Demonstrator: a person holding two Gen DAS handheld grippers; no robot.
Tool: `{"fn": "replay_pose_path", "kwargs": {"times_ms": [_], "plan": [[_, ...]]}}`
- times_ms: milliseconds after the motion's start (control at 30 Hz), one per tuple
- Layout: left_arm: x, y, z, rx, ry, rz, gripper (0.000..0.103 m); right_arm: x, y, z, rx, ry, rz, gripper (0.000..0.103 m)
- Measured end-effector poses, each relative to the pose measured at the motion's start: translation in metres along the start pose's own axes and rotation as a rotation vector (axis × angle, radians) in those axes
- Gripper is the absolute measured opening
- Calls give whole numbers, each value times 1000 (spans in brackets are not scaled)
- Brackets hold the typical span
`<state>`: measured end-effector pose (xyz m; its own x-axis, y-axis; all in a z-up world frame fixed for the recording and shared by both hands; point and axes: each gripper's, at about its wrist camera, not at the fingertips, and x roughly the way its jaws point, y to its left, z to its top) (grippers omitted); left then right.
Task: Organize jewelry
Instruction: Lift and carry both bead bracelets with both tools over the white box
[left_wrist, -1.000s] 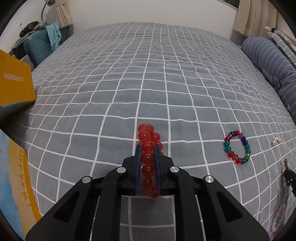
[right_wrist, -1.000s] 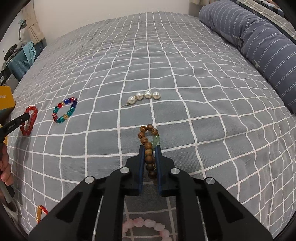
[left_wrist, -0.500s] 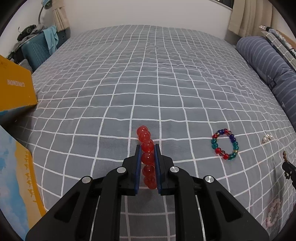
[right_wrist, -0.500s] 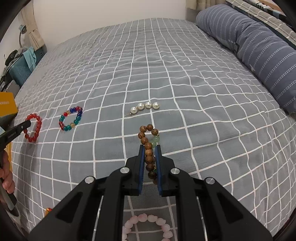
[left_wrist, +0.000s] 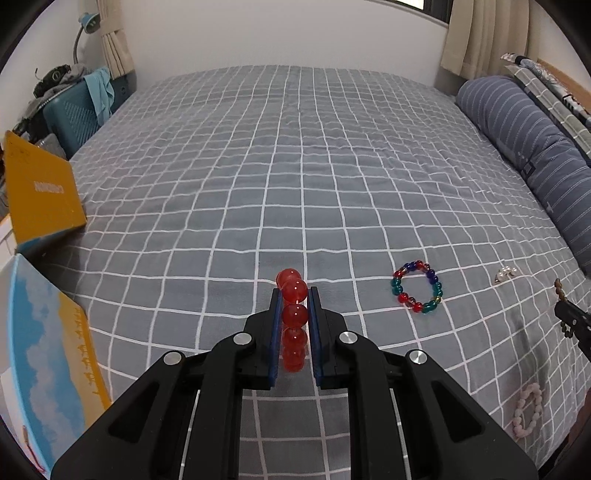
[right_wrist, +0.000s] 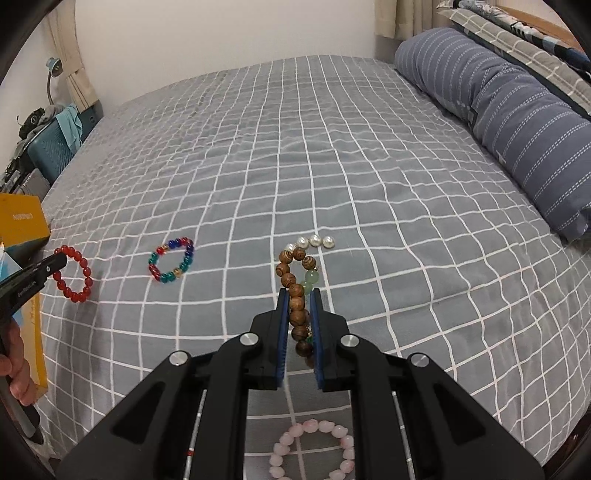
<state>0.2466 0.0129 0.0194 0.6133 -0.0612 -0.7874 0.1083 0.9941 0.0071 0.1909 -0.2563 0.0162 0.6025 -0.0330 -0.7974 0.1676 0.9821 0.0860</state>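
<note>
the bed (left_wrist: 295, 147) carried a yellow box (left_wrist: 40, 192) at its left edge. the left gripper (left_wrist: 293, 295) pinched the red bracelet (left_wrist: 293, 314); the right gripper (right_wrist: 299, 295) pinched the wooden bracelet (right_wrist: 295, 291). both were lifted, so the step looked like transport; storing them probably came next.

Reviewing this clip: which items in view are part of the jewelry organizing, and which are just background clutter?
Part of the job:
- red bead bracelet, clamped in the left gripper
- wooden bead bracelet, clamped in the right gripper
- multicolour bead bracelet
- pink bead bracelet
- pearl piece
- yellow box, probably the container

Just lying about:
- striped pillow
- teal suitcase
- desk lamp
</note>
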Motion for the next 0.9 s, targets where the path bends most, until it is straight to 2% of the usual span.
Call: {"fn": "replay_pose_path", "kwargs": {"times_ms": [267,467,800,900], "plan": [[-28,7,2,0,-21,-2,13,-19,27,13,-28,-38,28,11],[-64,24,1,-14,-55,-7,13,-28,60,23,-61,-59,67,11],[-129,71,1,-52,-120,15,13,-46,139,34,-150,-82,153,11],[-142,87,-1,-64,-134,41,13,-52,170,33,-188,-86,178,11]]}}
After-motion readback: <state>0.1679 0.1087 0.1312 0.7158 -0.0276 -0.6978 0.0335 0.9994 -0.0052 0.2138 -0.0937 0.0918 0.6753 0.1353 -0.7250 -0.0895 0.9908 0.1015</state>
